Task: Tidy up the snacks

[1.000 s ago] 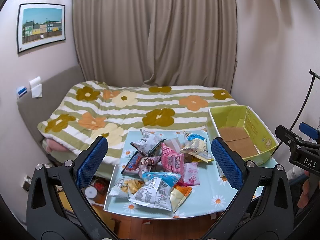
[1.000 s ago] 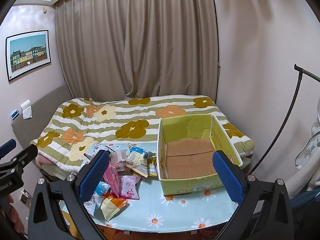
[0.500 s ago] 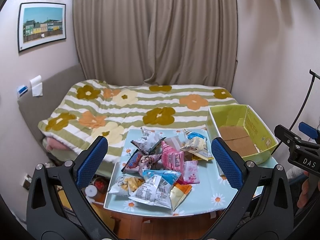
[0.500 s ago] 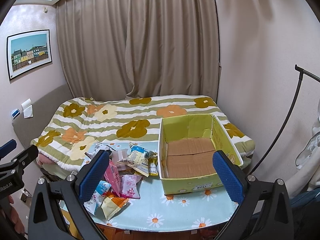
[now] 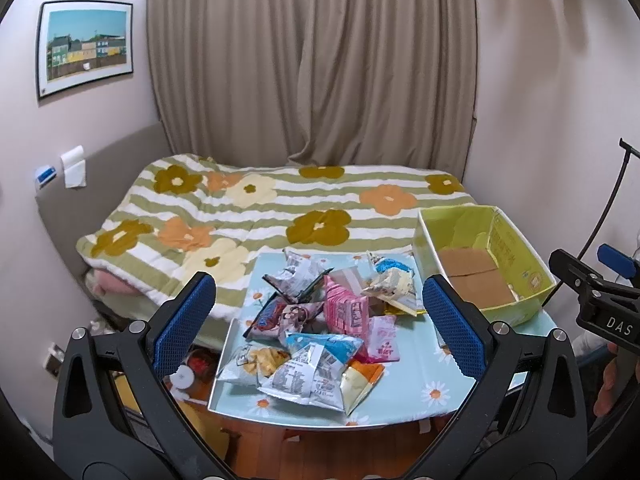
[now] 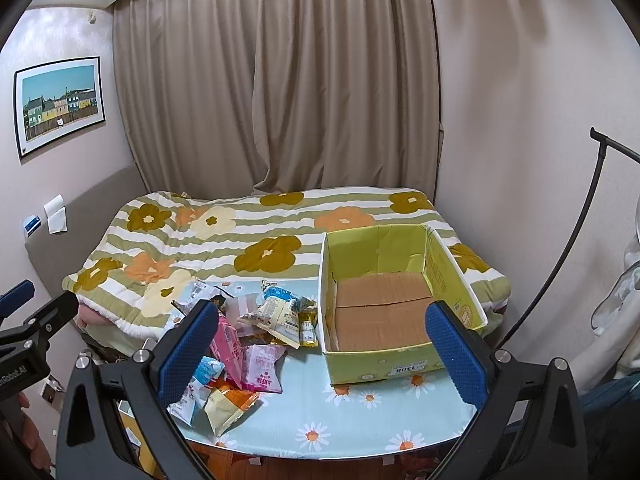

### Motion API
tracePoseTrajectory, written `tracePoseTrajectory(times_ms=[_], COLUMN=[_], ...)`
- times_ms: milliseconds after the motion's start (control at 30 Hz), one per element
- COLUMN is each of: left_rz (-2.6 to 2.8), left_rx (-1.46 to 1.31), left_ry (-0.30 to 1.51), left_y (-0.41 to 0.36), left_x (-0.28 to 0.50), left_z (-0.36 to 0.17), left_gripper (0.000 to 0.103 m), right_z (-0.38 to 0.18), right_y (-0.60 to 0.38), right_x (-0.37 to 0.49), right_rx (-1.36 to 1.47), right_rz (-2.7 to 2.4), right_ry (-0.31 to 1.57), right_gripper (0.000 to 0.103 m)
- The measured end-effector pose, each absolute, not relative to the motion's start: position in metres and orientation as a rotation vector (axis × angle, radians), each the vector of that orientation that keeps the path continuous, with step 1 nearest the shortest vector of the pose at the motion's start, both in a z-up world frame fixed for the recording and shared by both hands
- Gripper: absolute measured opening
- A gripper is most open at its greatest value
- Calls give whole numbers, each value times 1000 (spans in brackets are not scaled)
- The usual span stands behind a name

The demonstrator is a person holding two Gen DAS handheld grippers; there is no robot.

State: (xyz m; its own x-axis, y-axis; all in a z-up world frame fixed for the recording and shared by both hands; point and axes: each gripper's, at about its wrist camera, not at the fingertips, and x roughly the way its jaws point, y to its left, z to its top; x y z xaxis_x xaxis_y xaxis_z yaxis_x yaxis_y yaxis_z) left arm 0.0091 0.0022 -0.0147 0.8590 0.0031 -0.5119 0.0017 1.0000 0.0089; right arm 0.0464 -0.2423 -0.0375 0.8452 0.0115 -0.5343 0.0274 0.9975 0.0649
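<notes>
A pile of snack packets [image 5: 320, 332] lies on the left half of a light blue daisy-print table [image 5: 416, 384]; the pile also shows in the right wrist view [image 6: 248, 340]. An open yellow-green cardboard box [image 6: 384, 312] with nothing in it stands on the table's right side, also in the left wrist view [image 5: 480, 268]. My left gripper [image 5: 320, 328] is open and empty, held back from the table above the pile. My right gripper [image 6: 322, 350] is open and empty, facing the box's front left corner.
A bed with a flower-striped blanket [image 5: 280, 208] lies right behind the table. Beige curtains [image 6: 272, 100] hang at the back. A black stand pole [image 6: 568, 248] leans at the right wall. Small items lie on the floor left of the table [image 5: 184, 372].
Both views drift very slightly; the table and box sit a touch higher in frame. Nothing has been taken hold of and both grippers stay open.
</notes>
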Motion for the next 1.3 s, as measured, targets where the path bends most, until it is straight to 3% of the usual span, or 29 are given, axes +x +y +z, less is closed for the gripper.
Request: tracePoseTrajectory(times_ms=[567, 933, 1300], left_rz=[37, 66, 61], left_rx=[-33, -38, 162], left_ry=[618, 874, 980], left_y=[12, 6, -5], left_x=[19, 51, 96], left_z=[-27, -121, -214], left_gripper=[103, 103, 103], right_z=[-42, -111, -187], right_y=[-242, -230, -192], right_x=[57, 119, 175], right_rx=[74, 81, -1], right_rz=[73, 329, 524], right_ry=[622, 780, 857], right_gripper=[103, 103, 103])
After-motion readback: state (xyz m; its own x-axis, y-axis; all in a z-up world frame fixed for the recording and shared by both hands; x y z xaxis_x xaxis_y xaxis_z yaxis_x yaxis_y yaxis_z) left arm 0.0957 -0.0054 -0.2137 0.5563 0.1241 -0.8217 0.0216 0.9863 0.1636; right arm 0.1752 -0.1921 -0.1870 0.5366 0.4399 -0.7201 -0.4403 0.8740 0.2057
